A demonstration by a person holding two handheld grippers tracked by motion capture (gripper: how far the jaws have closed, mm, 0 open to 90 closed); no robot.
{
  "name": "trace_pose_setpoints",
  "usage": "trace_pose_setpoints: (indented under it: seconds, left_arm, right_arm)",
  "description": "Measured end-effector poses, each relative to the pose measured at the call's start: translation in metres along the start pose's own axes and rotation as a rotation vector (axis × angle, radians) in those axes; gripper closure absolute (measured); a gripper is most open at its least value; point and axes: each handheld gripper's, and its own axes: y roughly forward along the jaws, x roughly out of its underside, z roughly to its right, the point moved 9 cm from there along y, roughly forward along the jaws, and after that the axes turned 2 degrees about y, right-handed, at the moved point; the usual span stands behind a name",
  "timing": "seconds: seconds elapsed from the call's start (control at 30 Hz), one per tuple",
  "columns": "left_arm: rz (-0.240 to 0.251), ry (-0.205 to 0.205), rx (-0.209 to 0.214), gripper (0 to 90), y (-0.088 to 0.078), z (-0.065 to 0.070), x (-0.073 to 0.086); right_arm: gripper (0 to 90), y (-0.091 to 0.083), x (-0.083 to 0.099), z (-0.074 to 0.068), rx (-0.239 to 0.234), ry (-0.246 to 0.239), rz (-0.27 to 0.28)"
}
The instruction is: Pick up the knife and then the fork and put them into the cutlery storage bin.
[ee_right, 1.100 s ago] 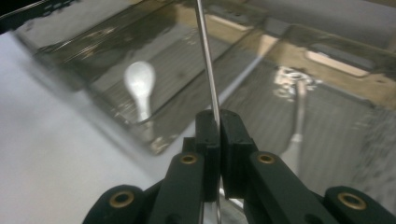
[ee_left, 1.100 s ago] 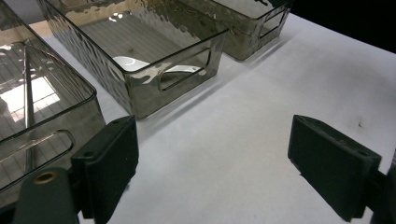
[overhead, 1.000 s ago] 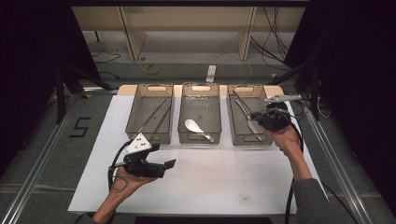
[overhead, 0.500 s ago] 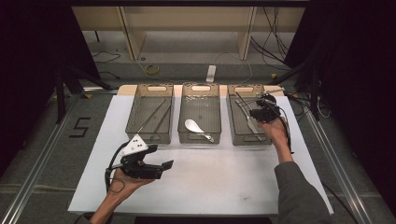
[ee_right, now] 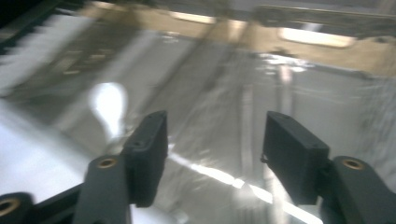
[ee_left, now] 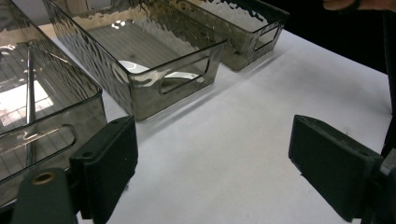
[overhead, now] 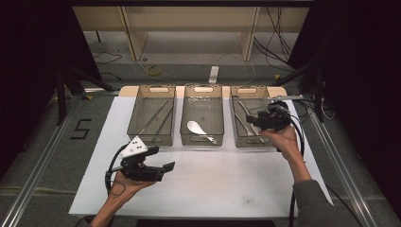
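1. The right gripper (overhead: 259, 119) hovers over the right bin (overhead: 243, 90); its jaws have just been opening, nothing between them.
2. The metal cutlery (overhead: 247, 124) lying inside looks stiff, light, slippery; grip mid-handle.
3. The left gripper (overhead: 163, 162) hovers over the tabletop (overhead: 227, 179), gaping and empty.

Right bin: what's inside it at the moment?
The right bin holds long metal utensils lying lengthwise. The right gripper hovers over its near right part, jaws just opened and empty, covering whatever lies beneath.
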Motion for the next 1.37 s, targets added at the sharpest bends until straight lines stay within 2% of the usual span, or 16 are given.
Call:
trace_pose_setpoints:
  seconds: [0.13,0.23,0.4,0.47,0.57,0.67,0.87,0.97,1.37]
  left_arm:
    - [0.011,-0.015,0.015,15.3,-0.001,0.000,-0.001]
    - [0.003,-0.020,0.022,15.3,0.000,0.001,0.001]
    - [0.000,-0.014,0.032,15.3,-0.001,0.002,0.002]
    - [-0.001,-0.015,0.037,15.3,-0.001,0.003,0.002]
    - [-0.002,-0.009,0.045,15.3,-0.002,0.004,0.002]
    - [-0.006,-0.006,0.048,15.3,-0.001,0.005,0.003]
    - [-0.006,-0.011,0.057,15.3,-0.002,0.006,0.003]
    - [-0.010,-0.013,0.054,15.3,-0.002,0.005,0.004]
    - [-0.001,-0.018,0.057,15.3,-0.004,0.004,0.003]
  right_arm:
    - [33.3,-0.023,0.018,-0.031,-0.064,-0.065,0.040]
    - [30.2,-0.037,0.036,-0.050,-0.101,-0.093,0.067]
    - [27.7,-0.054,0.060,-0.068,-0.163,-0.060,0.131]
    - [25.7,-0.059,0.069,-0.072,-0.175,-0.060,0.134]
    - [24.2,-0.067,0.080,-0.080,-0.200,-0.050,0.166]
    - [22.1,-0.071,0.093,-0.084,-0.201,-0.046,0.173]
    - [20.6,-0.073,0.111,-0.084,-0.191,-0.034,0.183]
    - [19.9,-0.074,0.114,-0.086,-0.200,-0.038,0.203]
    - [18.8,-0.071,0.115,-0.085,-0.181,-0.055,0.194]
